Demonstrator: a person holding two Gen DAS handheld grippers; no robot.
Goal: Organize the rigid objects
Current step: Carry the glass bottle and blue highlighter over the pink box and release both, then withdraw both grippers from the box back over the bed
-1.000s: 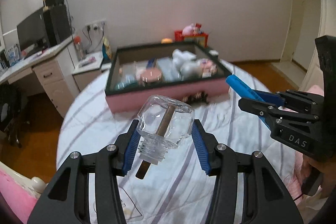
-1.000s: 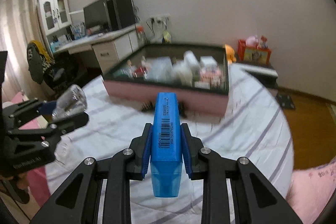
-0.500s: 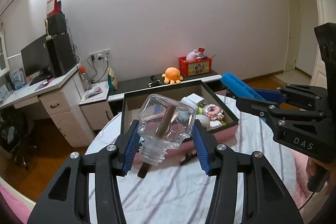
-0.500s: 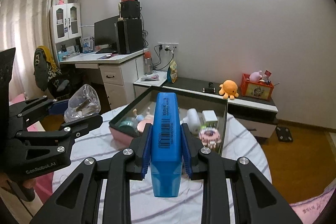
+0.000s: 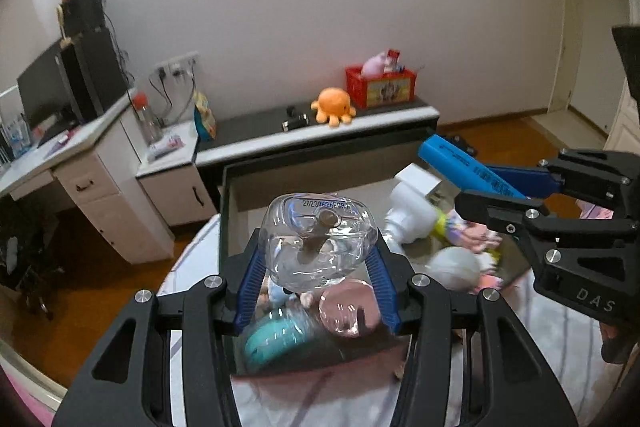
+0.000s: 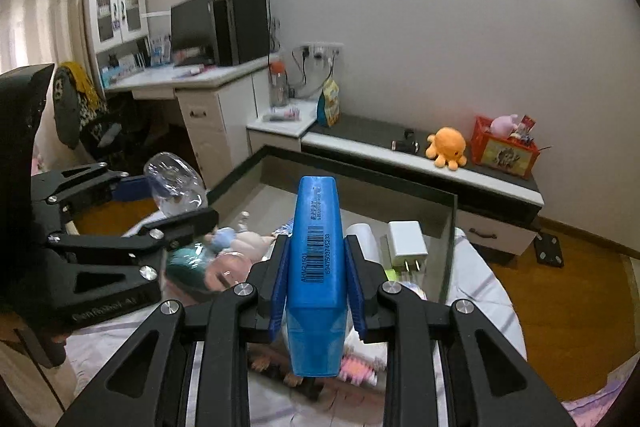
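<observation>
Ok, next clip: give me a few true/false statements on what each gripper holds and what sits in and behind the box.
1. The left gripper is shut on a clear glass bottle. True.
2. The right gripper is empty. False: it is shut on a blue highlighter.
3. A white charger plug lies inside the box. True.
4. The box holds nothing yet. False: several items already lie in it.
5. An orange octopus plush sits on the low cabinet by the wall. True.
6. The bottle has a cap on. False: its threaded neck showed open before.
</observation>
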